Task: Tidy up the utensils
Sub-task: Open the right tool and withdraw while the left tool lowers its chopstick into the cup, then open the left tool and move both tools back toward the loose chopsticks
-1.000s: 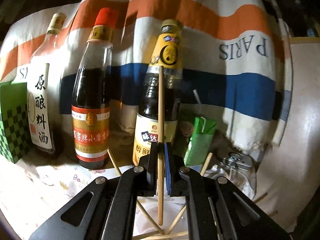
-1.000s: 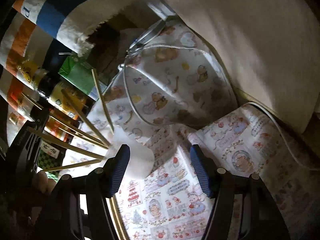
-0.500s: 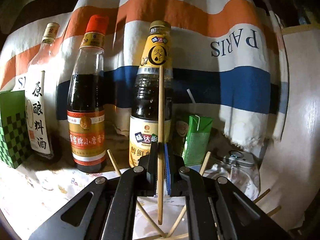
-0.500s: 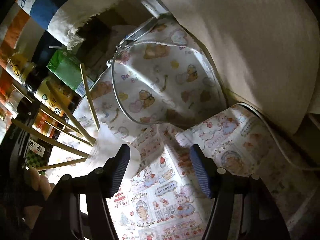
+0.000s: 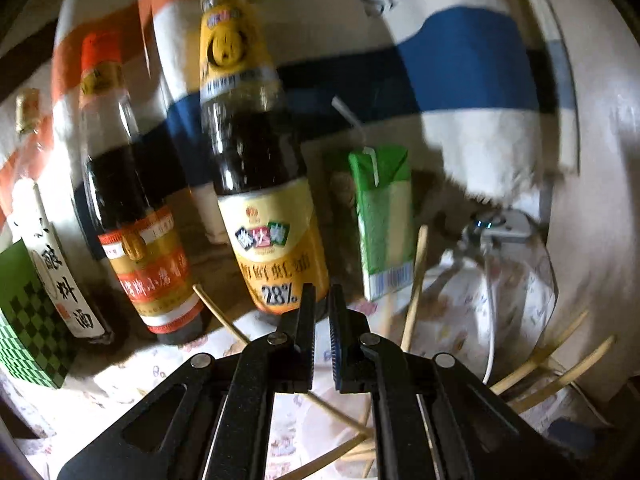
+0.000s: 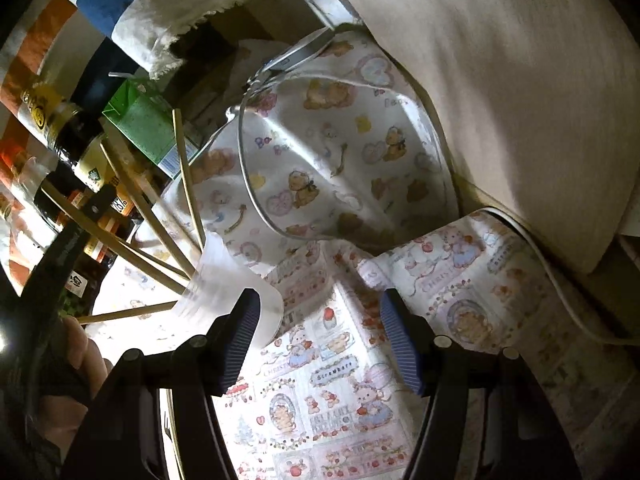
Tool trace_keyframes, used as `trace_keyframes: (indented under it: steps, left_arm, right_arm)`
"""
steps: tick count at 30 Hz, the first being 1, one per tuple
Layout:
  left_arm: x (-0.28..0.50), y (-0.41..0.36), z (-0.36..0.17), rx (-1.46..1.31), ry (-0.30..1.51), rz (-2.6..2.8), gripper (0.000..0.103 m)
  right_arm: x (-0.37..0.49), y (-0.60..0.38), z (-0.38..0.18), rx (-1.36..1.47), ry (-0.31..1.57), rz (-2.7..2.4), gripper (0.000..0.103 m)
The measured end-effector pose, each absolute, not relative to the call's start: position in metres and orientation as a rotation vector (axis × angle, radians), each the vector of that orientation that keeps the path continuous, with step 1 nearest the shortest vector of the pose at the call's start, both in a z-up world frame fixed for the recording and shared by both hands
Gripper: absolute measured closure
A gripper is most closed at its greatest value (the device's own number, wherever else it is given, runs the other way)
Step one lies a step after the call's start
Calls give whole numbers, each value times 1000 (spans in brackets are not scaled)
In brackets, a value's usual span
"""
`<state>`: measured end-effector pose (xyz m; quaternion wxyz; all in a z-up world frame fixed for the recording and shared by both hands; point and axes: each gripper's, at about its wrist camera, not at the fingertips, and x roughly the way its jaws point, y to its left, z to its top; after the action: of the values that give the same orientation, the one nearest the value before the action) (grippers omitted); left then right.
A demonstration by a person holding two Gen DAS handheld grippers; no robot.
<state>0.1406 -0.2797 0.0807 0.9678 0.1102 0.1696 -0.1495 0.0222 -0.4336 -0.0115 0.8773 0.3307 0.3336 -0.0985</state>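
Right wrist view: thin bamboo chopsticks fan out of a translucent ribbed plastic cup at lower left, on the cartoon-print counter cloth. Right tool is open and empty beside the cup. Left tool is closed with nothing between the jaws. The sticks look light, stiff and slick; pinch mid-shaft. The cup likely tips easily.
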Motion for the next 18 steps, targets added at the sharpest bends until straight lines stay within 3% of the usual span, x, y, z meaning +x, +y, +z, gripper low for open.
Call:
trace_keyframes:
  steps: [5,13,14,18]
  left_arm:
    - [153,-272,78,195,423,-293,97]
    - [110,-234,101,142,309,-311,97]
    - [102,-226,106,127,288,-302,94]
    - [69,-191,118,81,247,-289,66]
  right_arm:
    - [20,-438,-9,700,682,-212,38]
    - [22,-432,-9,683,692,-196,38]
    - [22,-428,-8,664,691,-193,38]
    - [22,-409,-4,603,699,-148,38]
